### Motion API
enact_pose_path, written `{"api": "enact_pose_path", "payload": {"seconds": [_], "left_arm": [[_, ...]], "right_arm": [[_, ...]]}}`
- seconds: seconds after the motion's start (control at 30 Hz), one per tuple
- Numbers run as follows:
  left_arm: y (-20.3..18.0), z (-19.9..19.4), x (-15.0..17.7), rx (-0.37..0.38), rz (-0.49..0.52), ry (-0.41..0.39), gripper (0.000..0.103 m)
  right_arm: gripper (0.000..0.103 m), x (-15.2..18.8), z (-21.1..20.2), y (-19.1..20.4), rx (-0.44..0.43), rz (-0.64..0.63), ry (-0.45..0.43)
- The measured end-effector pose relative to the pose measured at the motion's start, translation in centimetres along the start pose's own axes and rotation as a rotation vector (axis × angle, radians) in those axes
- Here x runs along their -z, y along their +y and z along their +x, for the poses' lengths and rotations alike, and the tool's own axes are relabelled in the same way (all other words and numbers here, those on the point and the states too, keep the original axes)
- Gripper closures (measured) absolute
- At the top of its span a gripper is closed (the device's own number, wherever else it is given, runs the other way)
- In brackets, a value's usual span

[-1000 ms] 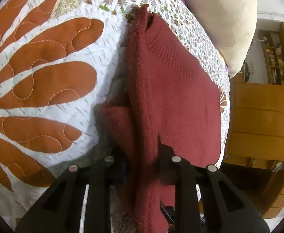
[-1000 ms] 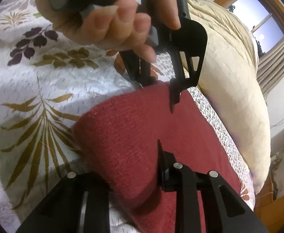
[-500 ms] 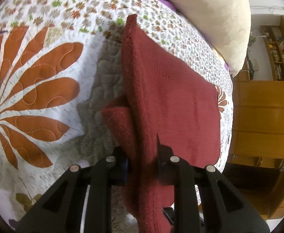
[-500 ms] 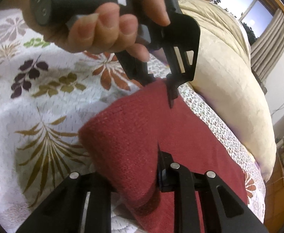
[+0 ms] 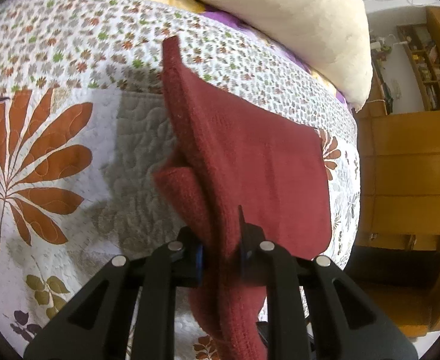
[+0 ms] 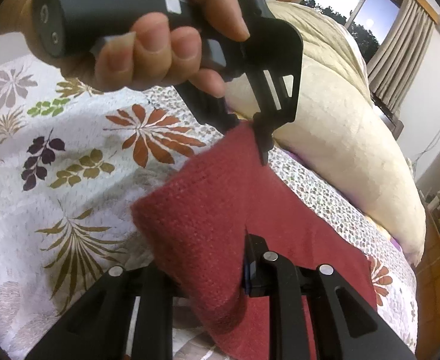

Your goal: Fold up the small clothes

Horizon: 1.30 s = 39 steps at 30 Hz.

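Item: red knit (image 5: 250, 156), lifted off the quilt (image 5: 54, 60), one edge pinched at two points.

My left tongs (image 5: 220, 249) are pressed together on the knit's near corner; my right tongs (image 6: 213, 270) grip the same edge further along, cloth bunched between the jaws. That held edge is the long axis, running straight from one pair to the other. The rest hangs down and right, toward the cream pillow (image 5: 295, 15). Neither hand is nearer; in my judgement both must travel together to lay it.
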<state>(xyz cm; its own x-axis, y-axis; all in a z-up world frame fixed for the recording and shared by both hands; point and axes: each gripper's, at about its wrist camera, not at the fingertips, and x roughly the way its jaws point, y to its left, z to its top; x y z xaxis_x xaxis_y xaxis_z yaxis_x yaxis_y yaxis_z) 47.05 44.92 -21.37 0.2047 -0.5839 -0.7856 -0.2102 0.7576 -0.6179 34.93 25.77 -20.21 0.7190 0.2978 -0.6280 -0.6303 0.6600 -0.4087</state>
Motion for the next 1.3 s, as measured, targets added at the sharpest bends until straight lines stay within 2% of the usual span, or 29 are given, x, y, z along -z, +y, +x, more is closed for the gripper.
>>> {"api": "enact_pose_path", "payload": {"seconds": [0.9,1.3], "left_arm": [[-10.7,-0.9,-0.4,-0.101,0.097,-0.015,0.088],[-16.1,0.9,-0.7,-0.149,0.146,-0.003,0.088]], "right_arm": [[0.083,0.3,-3.9,-8.0,0.017,0.172,-0.057],[0.083,2.1,-5.1,-12.0,0.038,0.253,-0.069]]}}
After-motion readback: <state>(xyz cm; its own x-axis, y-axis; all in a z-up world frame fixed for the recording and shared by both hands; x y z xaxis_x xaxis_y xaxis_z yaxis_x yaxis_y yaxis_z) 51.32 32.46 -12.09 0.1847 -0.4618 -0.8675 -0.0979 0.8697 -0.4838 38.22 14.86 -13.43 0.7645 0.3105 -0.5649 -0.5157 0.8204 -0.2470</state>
